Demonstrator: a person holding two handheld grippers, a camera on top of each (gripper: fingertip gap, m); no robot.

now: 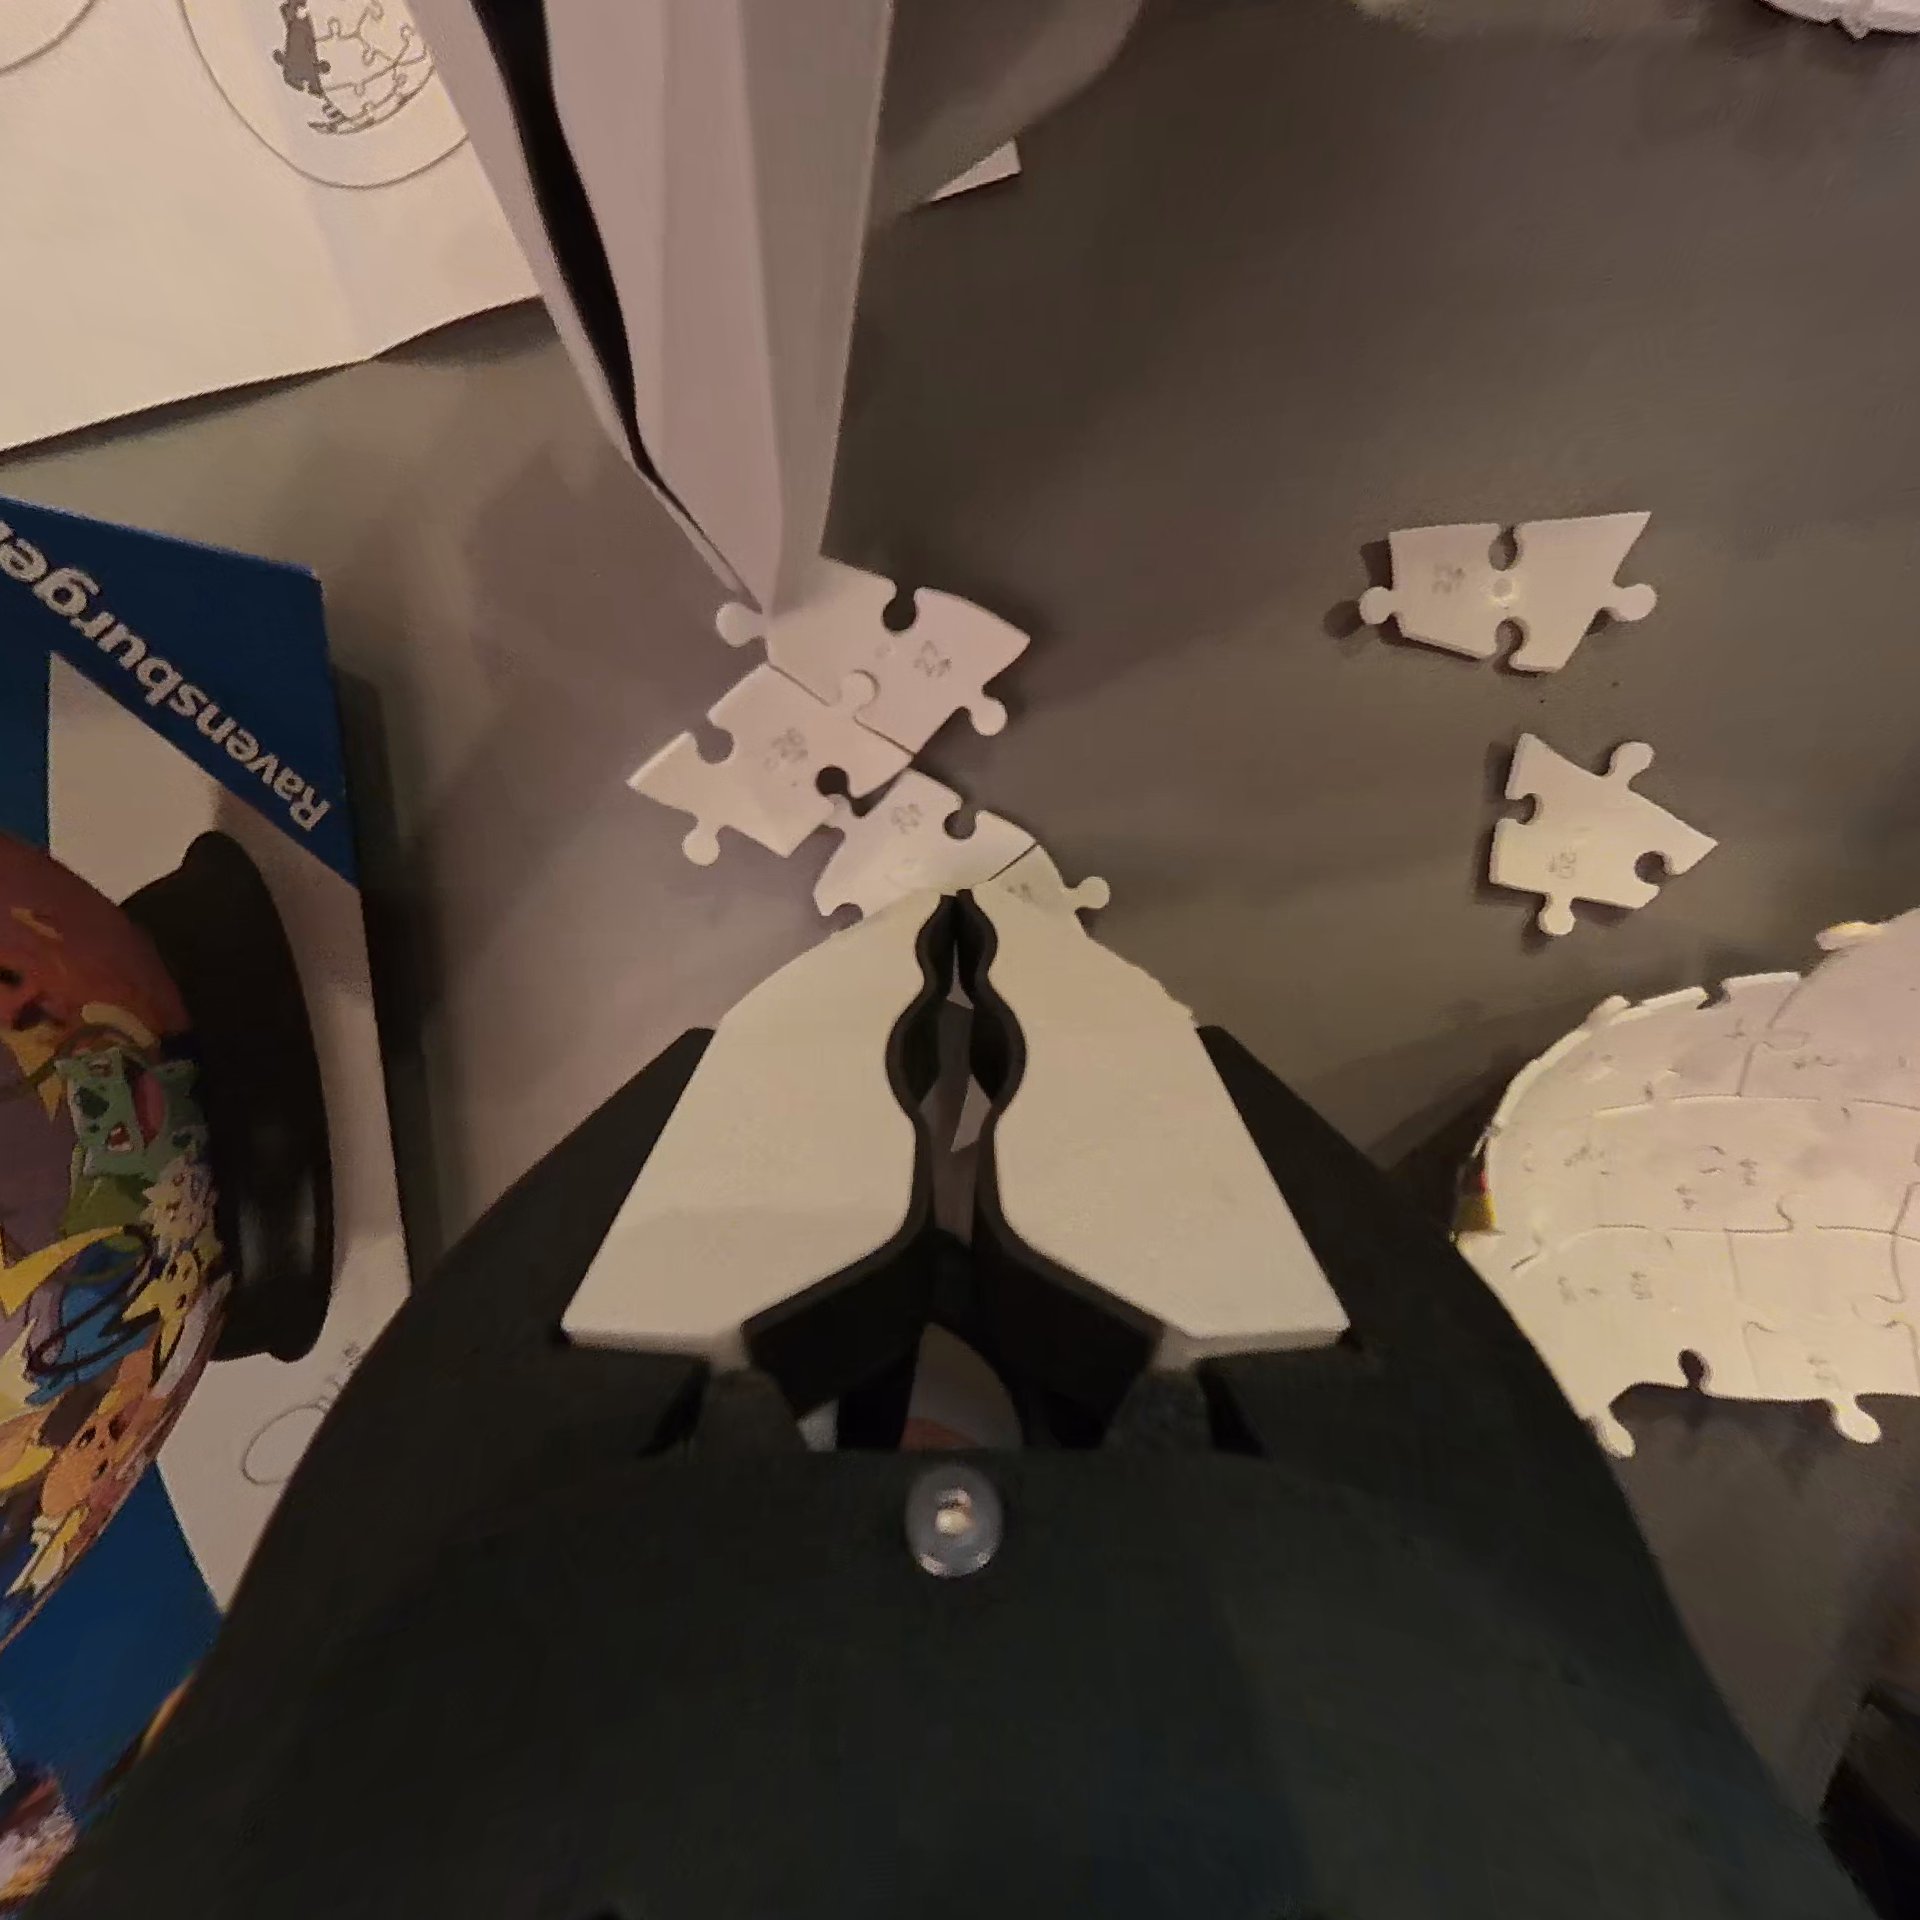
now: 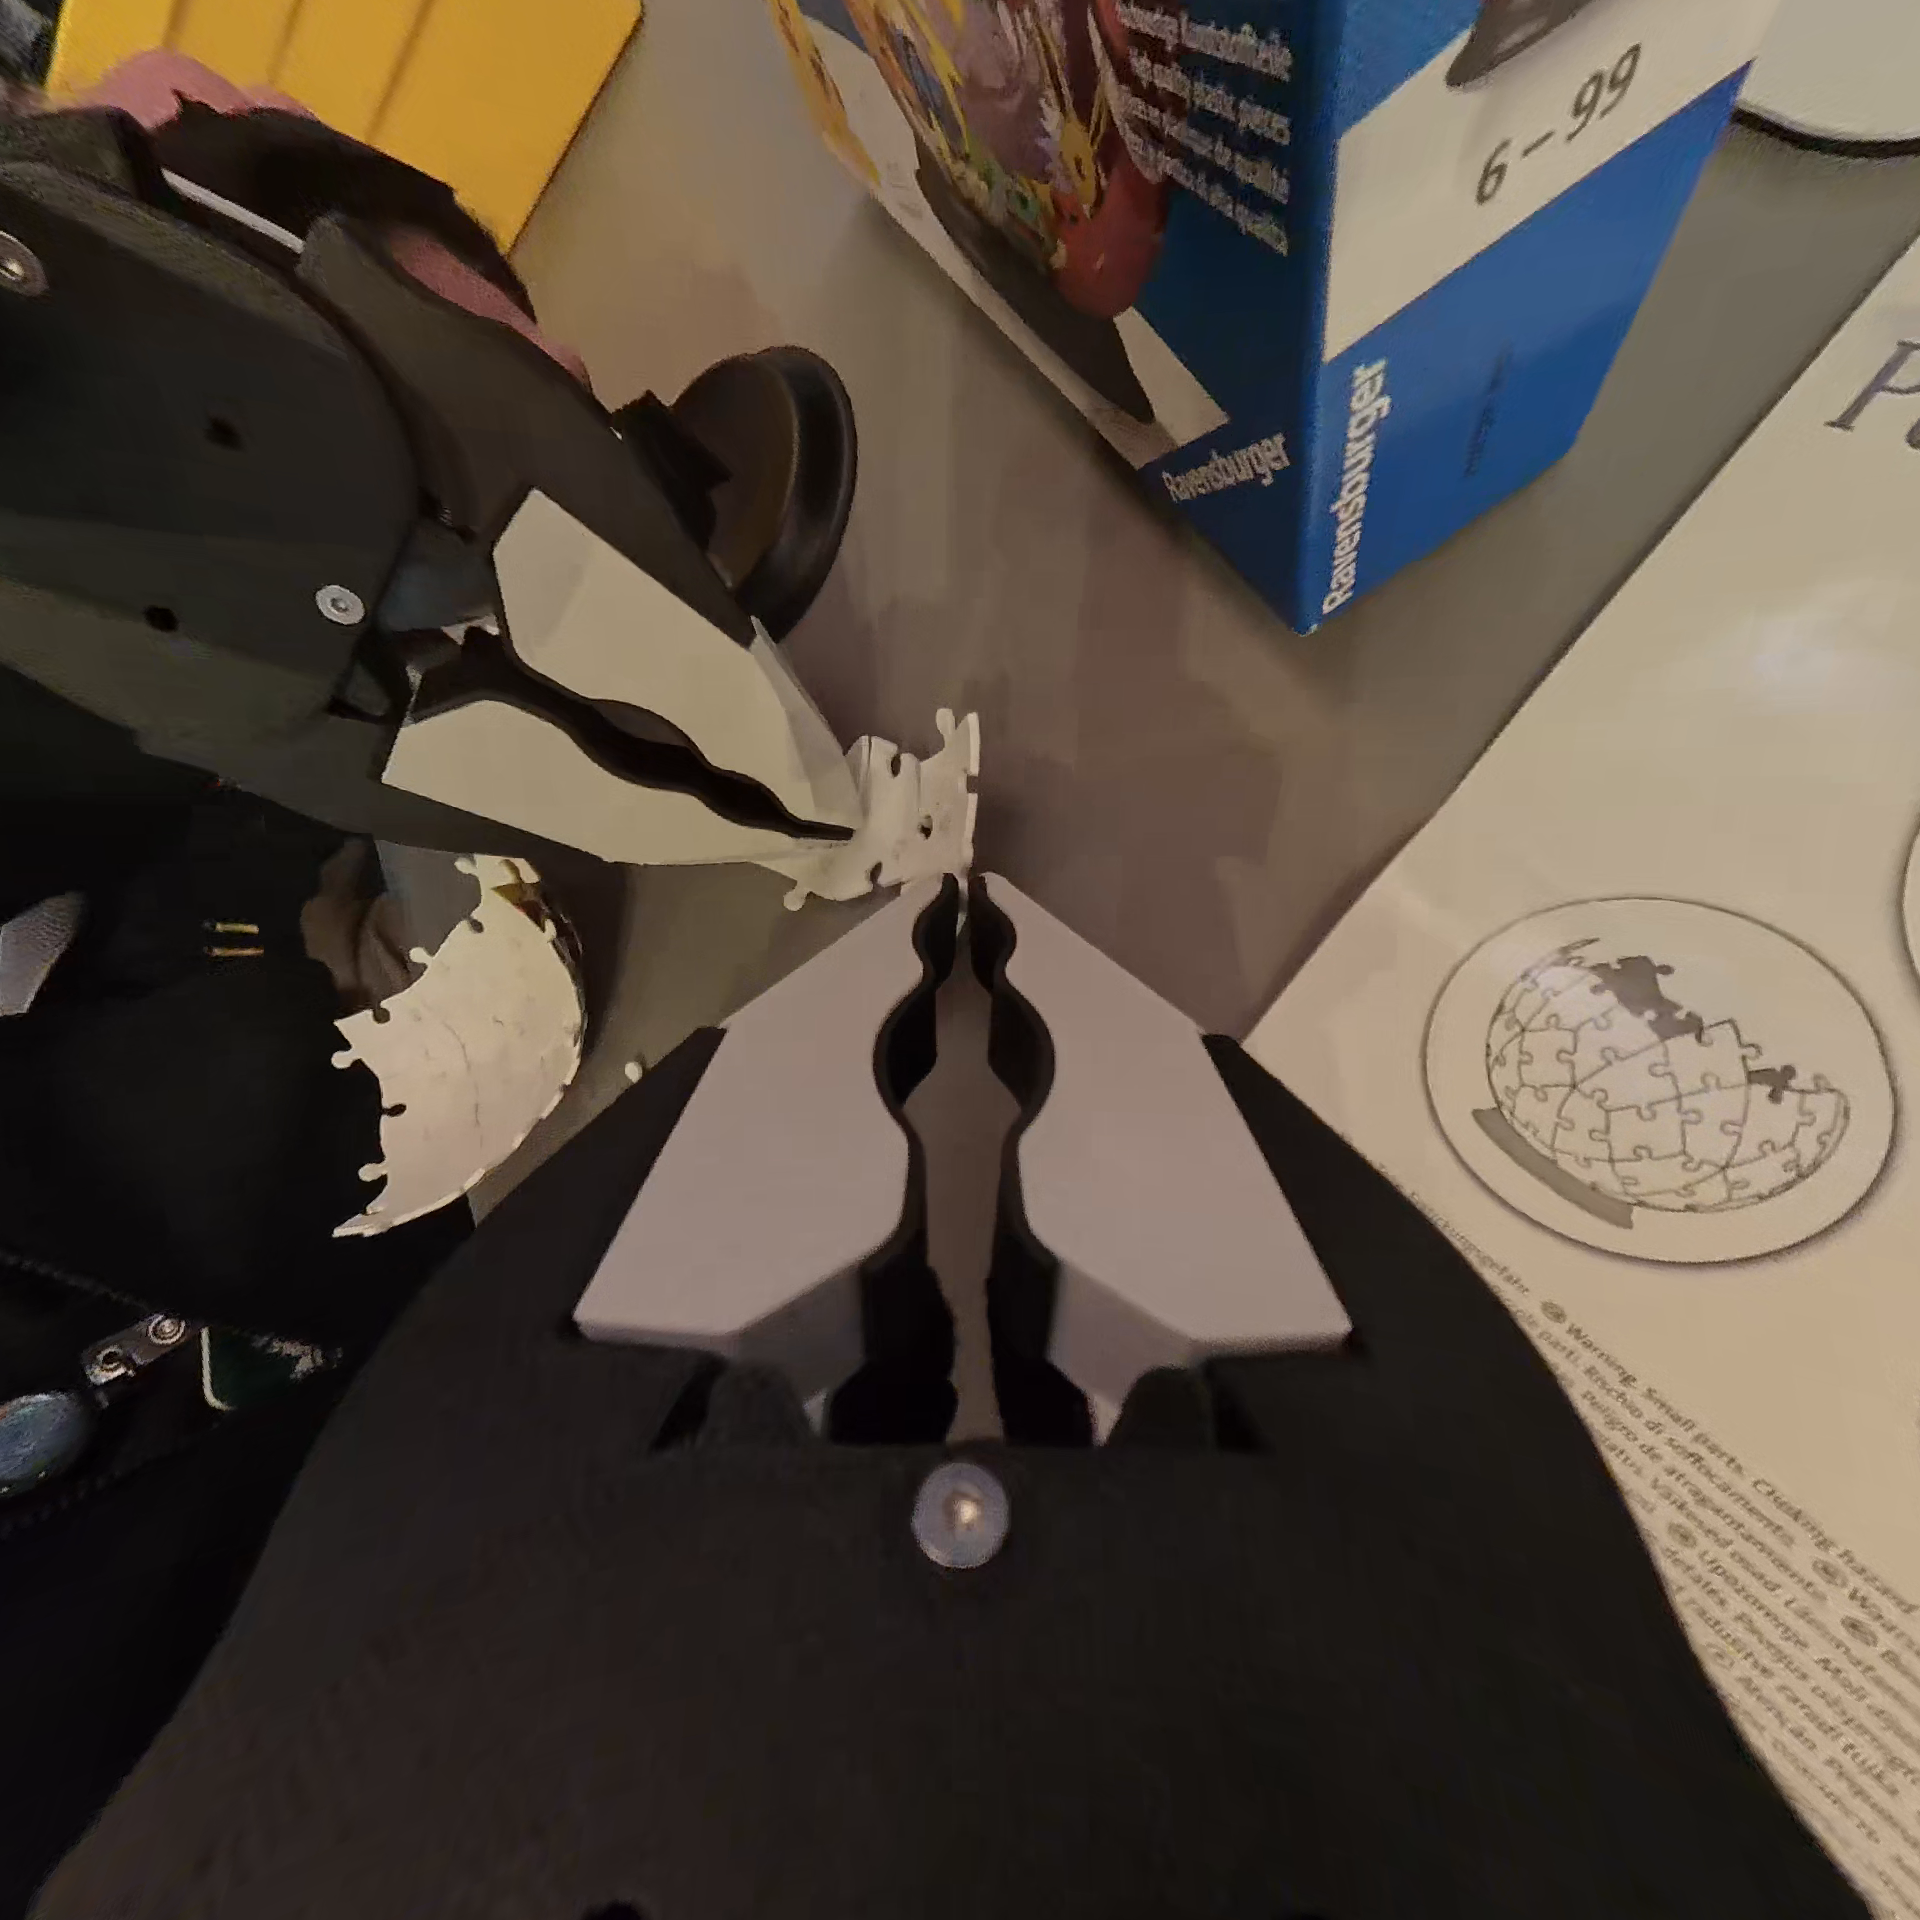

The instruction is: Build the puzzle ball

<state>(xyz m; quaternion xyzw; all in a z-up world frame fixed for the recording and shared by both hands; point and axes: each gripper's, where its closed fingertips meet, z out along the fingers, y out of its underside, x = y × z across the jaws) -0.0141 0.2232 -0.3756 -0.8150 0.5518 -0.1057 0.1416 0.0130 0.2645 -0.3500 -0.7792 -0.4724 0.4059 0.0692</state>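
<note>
At centre frame of the left wrist view: a joined strip of white puzzle pieces [image 1: 831,748], several interlocked, white undersides facing the camera. Held at both ends. Left gripper [image 1: 961,902] closed on the lower-right end piece; right gripper [image 1: 774,597] entering from upper centre, closed on the upper-left end piece. Same strip [image 2: 914,810] seen edge-on at centre of the right wrist view, between the left gripper [image 2: 831,831] and the right gripper [image 2: 961,888], fingers narrow on both. Whether lifted clear of the grey table [image 1: 1247,416] or resting on it: cannot tell.

Long axis: upper left to lower right in the left wrist view, with a slight kink at the middle joint. Curvature visible in the right wrist view.

Handling, judged: very light, thin rigid plastic, smooth and likely slippery; joints probably weakest, liable to pop apart if twisted or bent. Hold best kept on flat body of end pieces, clear of tabs.

Elsewhere: partly built ball shell [image 1: 1714,1174] at right edge, hollow side hidden; joined pair [image 1: 1507,592] and single piece [image 1: 1590,831] at upper right, well apart from the strip. Blue box [image 1: 156,935] at left edge; instruction sheet [image 2: 1610,935] at right of the right wrist view; black stand [image 2: 790,488] above centre left.
</note>
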